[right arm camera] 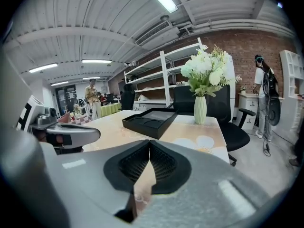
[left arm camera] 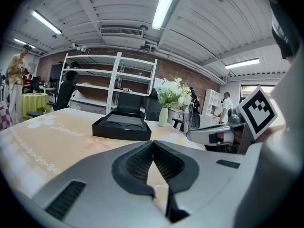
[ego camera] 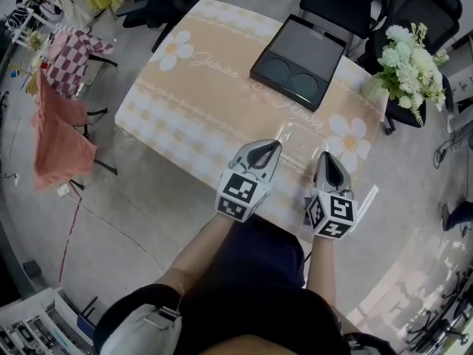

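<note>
table (ego camera: pixel 185 117) near edge hidden under left tongs (ego camera: pixel 273 146) and right tongs (ego camera: pixel 324 157); cloth script (ego camera: pixel 216 63) beyond left tongs too small to read surely.

The tablecloth (ego camera: pixel 222 102) bears the cursive word "Jasmine".

A shallow black tray (ego camera: pixel 298 63) lies flat on the beige flowered table (ego camera: pixel 199 102), towards its far side and turned at an angle to the edges. It is roughly square with a raised rim. Two round recesses sit side by side along its nearer edge, and a plain flat panel fills the rest. A vase of white flowers (ego camera: pixel 406 65) stands near it, to the right.
</note>
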Available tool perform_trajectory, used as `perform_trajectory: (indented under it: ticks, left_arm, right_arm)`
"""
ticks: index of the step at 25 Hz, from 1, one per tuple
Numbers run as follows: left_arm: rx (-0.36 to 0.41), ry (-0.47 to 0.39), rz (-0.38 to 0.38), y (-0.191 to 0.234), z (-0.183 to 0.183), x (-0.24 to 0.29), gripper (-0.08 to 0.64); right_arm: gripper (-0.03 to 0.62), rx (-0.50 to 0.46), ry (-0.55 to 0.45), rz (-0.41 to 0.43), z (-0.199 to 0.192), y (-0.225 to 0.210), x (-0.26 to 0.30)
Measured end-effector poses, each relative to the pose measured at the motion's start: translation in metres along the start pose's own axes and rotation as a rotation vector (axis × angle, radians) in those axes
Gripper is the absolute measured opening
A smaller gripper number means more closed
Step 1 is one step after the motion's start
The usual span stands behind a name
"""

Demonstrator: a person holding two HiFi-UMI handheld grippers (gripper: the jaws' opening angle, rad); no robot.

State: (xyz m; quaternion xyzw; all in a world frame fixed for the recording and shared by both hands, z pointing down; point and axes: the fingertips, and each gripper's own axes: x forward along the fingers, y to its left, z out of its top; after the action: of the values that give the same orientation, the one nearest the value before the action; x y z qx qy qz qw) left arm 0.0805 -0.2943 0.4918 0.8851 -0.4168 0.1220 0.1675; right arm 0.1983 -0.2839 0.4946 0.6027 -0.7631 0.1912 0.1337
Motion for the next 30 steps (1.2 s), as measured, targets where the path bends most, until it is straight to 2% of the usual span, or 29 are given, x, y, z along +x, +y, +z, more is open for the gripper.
perform_trajectory:
  ticks: [12, 14, 15, 25, 30]
  left_arm:
    - [-0.038, 0.066, -0.032, 0.006, -0.014, -0.004, 0.008]
    - [-0.041, 0.078, -0.029, 0.009, -0.017, -0.005, 0.008]
    - [-0.044, 0.082, -0.026, 0.011, -0.019, -0.005, 0.008]
    - [-0.090, 0.107, 0.004, 0.024, -0.031, -0.011, 0.008]
    - [-0.101, 0.132, 0.013, 0.030, -0.039, -0.012, 0.008]
  right_arm:
    - [0.009, -0.060, 0.098, 0.078, -0.011, 0.023, 0.008]
    - [0.051, -0.070, 0.119, 0.105, -0.014, 0.030, 0.011]
    - [0.067, -0.083, 0.132, 0.119, -0.017, 0.033, 0.013]
    - [0.092, -0.261, 0.282, 0.262, -0.044, 0.067, 0.023]
    - [0.092, -0.311, 0.339, 0.310, -0.056, 0.075, 0.026]
